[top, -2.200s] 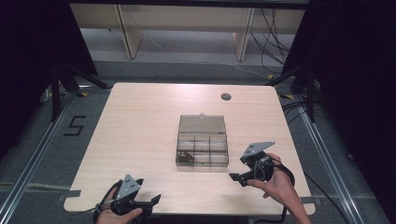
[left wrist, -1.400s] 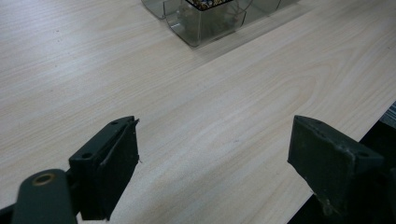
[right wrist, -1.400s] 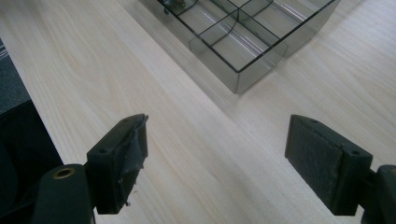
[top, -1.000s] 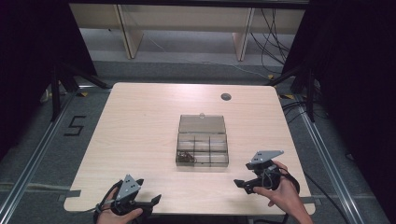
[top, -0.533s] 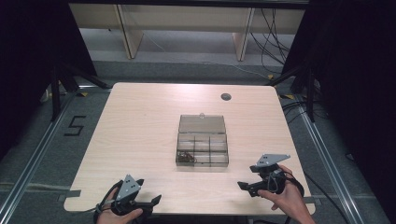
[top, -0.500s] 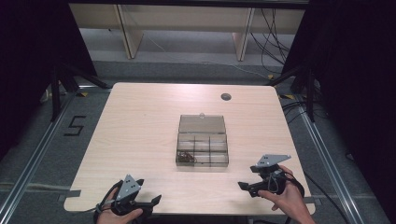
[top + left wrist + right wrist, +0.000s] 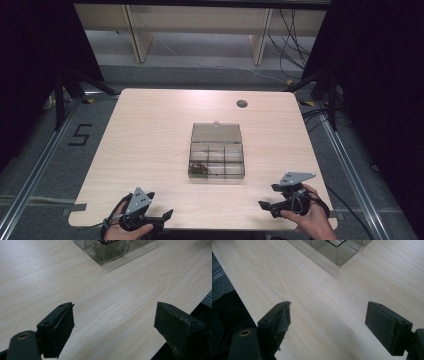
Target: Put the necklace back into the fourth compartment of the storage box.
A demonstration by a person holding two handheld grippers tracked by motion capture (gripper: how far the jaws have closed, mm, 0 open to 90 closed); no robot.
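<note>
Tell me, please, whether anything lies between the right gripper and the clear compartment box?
Nothing visible does. Bare table separates the right gripper from the clear compartment box, whose near corner shows beyond its open jaws in the right gripper view.

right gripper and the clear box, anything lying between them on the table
Nothing: in the high view, bare wood runs from the right gripper to the clear box. The right gripper view shows the same bare table.

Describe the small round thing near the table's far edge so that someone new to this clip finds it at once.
Start at the pale wooden table and go to its far edge. Beyond the clear compartment box in the middle and a little to its right sits a small dark round disc, flat in the tabletop. It is the one dark round mark on the bare wood; what it is cannot be told.
</note>
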